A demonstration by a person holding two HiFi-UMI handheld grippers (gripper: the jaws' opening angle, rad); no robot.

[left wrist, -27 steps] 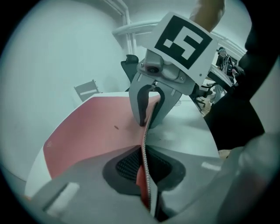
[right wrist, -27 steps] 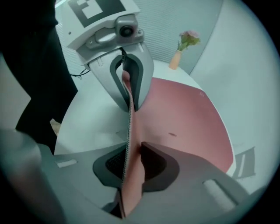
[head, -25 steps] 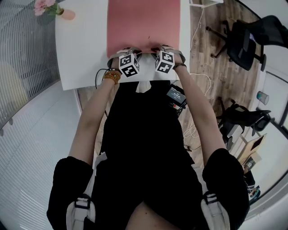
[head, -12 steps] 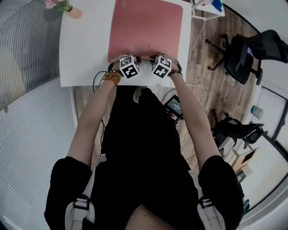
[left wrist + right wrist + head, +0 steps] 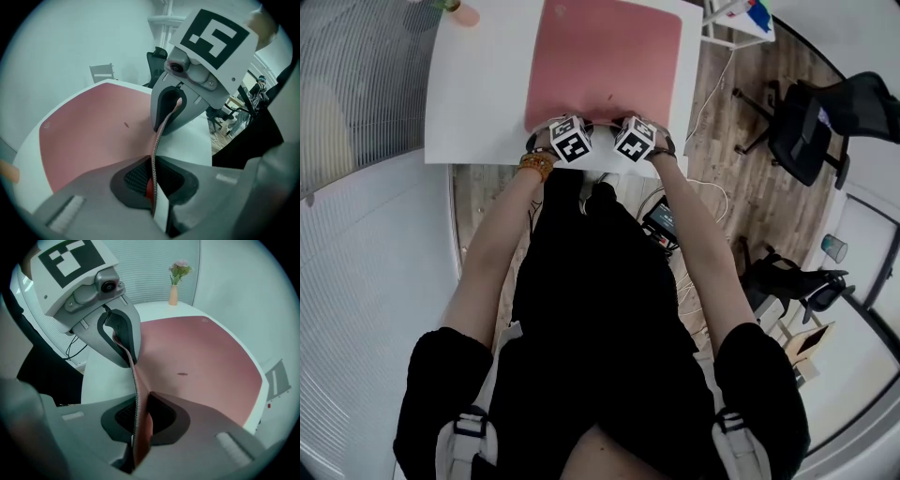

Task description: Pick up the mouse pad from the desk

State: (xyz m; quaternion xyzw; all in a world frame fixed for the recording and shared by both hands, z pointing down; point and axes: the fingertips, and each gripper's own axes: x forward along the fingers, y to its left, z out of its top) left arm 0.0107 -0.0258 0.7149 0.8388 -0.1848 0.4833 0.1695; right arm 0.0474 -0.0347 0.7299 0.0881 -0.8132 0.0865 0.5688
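Note:
A large pink mouse pad [image 5: 605,61] lies on the white desk [image 5: 478,94]. Its near edge is lifted and pinched by both grippers, side by side. My left gripper [image 5: 565,124] is shut on that edge near its left part, and the pad [image 5: 93,136] rises between its jaws [image 5: 153,180]. My right gripper [image 5: 630,122] is shut on the same edge further right, where the pad [image 5: 197,366] folds up into the jaws [image 5: 138,420]. The rest of the pad lies flat on the desk.
A small vase with pink flowers [image 5: 175,283] stands at the desk's far left corner. A black office chair [image 5: 811,112] and cables [image 5: 712,94] are on the wooden floor to the right. A ribbed wall [image 5: 356,84] runs along the left.
The head view has shifted a little, so the desk sits lower and further in the frame. Both grippers keep their hold on the pad's near edge.

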